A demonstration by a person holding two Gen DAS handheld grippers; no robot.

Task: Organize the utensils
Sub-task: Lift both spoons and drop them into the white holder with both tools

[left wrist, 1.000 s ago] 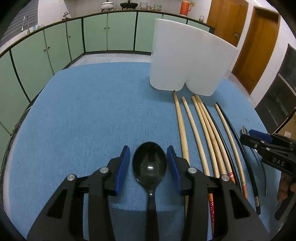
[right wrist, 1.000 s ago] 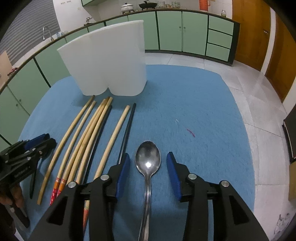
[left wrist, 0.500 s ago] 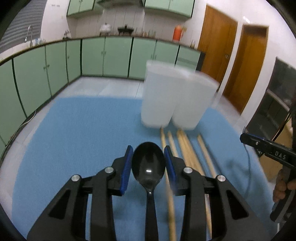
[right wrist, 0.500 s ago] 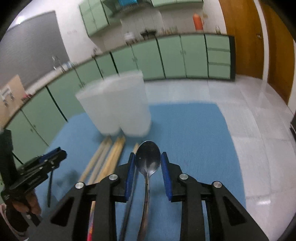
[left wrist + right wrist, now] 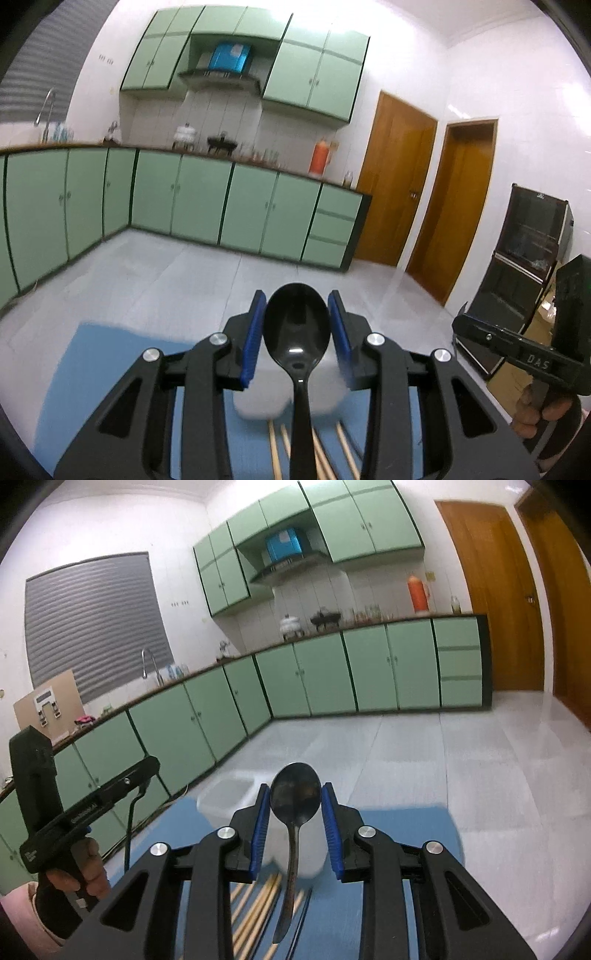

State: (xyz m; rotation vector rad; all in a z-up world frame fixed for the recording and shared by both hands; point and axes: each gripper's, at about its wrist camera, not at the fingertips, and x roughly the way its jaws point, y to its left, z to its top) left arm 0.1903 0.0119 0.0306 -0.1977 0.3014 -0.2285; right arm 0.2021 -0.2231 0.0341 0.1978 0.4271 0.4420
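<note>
Utensils are aloft: the left tool (image 5: 297,330) grips a black spoon (image 5: 297,325), the right tool (image 5: 295,805) a metal spoon (image 5: 294,797), each pinched only across its rounded bowl above the white holder (image 5: 225,799), so either could pivot or slip out.

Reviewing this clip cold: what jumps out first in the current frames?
A spoon sits clamped in each hand-held gripper: a black plastic spoon in the left hand-held gripper, a metal spoon in the right hand-held gripper, both bowls pointing forward. Below them lie the white container, bamboo chopsticks and the blue table cover. Green kitchen cabinets fill the background.
</note>
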